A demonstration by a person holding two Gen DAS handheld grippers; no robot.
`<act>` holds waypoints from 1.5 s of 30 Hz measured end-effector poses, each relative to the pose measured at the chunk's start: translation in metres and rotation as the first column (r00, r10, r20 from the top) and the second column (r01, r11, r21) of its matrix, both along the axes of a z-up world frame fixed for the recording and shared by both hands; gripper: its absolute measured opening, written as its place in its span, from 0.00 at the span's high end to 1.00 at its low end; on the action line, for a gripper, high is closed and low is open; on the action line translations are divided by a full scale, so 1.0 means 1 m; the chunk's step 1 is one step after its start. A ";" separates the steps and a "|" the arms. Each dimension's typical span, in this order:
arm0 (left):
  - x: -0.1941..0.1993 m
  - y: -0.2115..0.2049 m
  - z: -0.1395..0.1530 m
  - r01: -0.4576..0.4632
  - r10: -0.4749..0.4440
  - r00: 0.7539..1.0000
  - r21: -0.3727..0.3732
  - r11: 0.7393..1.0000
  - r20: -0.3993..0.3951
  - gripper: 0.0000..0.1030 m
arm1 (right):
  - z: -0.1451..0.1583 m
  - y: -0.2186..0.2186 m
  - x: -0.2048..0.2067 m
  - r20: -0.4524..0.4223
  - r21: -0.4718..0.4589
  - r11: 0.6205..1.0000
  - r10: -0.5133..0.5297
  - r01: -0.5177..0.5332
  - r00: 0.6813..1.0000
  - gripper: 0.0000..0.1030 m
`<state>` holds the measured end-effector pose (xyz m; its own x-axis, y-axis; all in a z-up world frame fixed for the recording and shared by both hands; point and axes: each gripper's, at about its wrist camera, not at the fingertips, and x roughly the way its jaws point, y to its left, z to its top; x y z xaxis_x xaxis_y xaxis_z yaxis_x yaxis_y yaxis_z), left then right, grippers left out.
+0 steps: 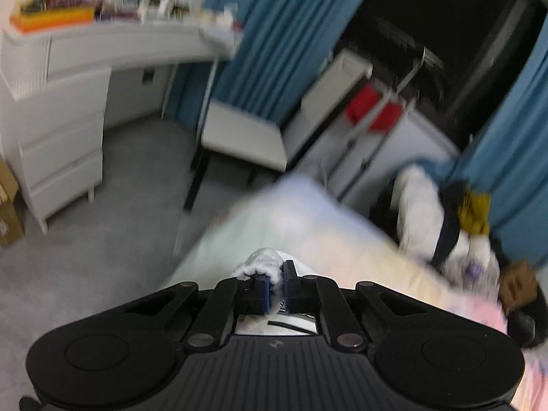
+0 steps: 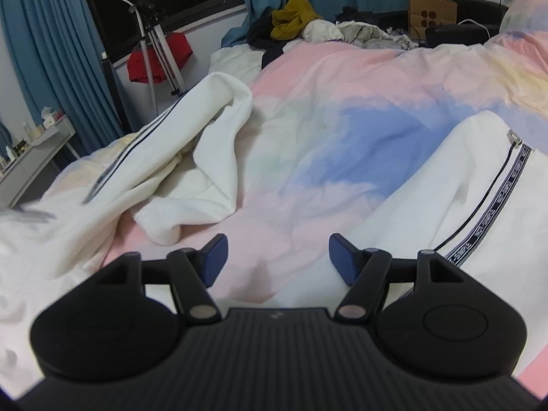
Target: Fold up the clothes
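Left gripper (image 1: 276, 289) pinches white garment (image 2: 164, 167); right gripper (image 2: 277, 257) spread wide over bed (image 2: 342, 109); clothes pile (image 2: 308, 27) at far edge.

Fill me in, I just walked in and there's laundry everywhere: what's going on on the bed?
A person is folding clothes with a hand-held tool in each hand. The left tool is shut on a bunch of white fabric, held up over the bed's edge; that view is blurred. The right tool is open and empty, just above the pastel duvet. A white garment lies rumpled to its left, and more white cloth with a striped band to its right. A heap of clothes waits at the far end.
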<state>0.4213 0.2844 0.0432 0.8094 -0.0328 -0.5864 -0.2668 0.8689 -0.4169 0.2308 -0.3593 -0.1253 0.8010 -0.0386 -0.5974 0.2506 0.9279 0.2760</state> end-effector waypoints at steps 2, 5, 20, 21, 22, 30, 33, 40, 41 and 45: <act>0.019 -0.006 0.024 -0.044 0.044 0.998 0.011 0.999 0.036 0.93 | 0.000 -0.001 0.002 0.004 0.004 1.000 -0.005 0.005 1.000 0.34; 0.054 -0.022 0.046 -0.095 0.092 0.993 0.036 0.995 0.075 0.92 | -0.001 -0.001 0.005 0.006 0.014 1.000 -0.008 0.008 1.000 0.34; 0.105 -0.057 -0.059 -0.028 0.035 0.998 0.140 0.990 -0.044 0.54 | -0.011 -0.002 0.026 0.038 0.039 0.998 0.047 -0.048 0.998 0.34; 0.095 -0.059 -0.055 -0.018 0.022 0.999 0.138 0.990 -0.030 0.51 | -0.011 -0.002 0.027 0.040 0.041 0.998 0.053 -0.054 0.998 0.34; 0.085 -0.062 -0.050 -0.002 0.005 1.000 0.145 0.989 -0.018 0.45 | -0.011 -0.002 0.027 0.042 0.042 0.997 0.060 -0.062 0.997 0.34; -0.032 -0.141 -0.005 0.103 -0.126 0.990 0.279 0.955 0.063 0.24 | 0.001 0.005 0.013 0.086 0.032 0.993 0.107 -0.110 0.991 0.34; -0.085 -0.176 0.001 0.158 -0.196 0.975 0.293 0.943 0.105 0.22 | 0.009 0.008 0.005 0.112 0.014 0.992 0.123 -0.126 0.986 0.34; -0.207 -0.262 -0.019 0.244 -0.307 0.936 0.308 0.919 0.174 0.21 | 0.022 0.008 -0.012 0.164 0.009 0.989 0.145 -0.149 0.976 0.34; -0.219 -0.274 -0.024 0.243 -0.311 0.933 0.321 0.915 0.179 0.21 | 0.023 0.008 -0.014 0.171 0.009 0.988 0.149 -0.152 0.974 0.34; -0.261 -0.321 -0.049 0.272 -0.347 0.918 0.330 0.904 0.194 0.21 | 0.029 0.006 -0.020 0.212 0.013 0.986 0.157 -0.163 0.965 0.34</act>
<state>0.1603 -0.0370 -0.0053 0.9038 -0.1635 -0.3955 0.1122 0.9823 -0.1497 0.2104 -0.3530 -0.0966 0.9028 0.1158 -0.4142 0.0329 0.9416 0.3350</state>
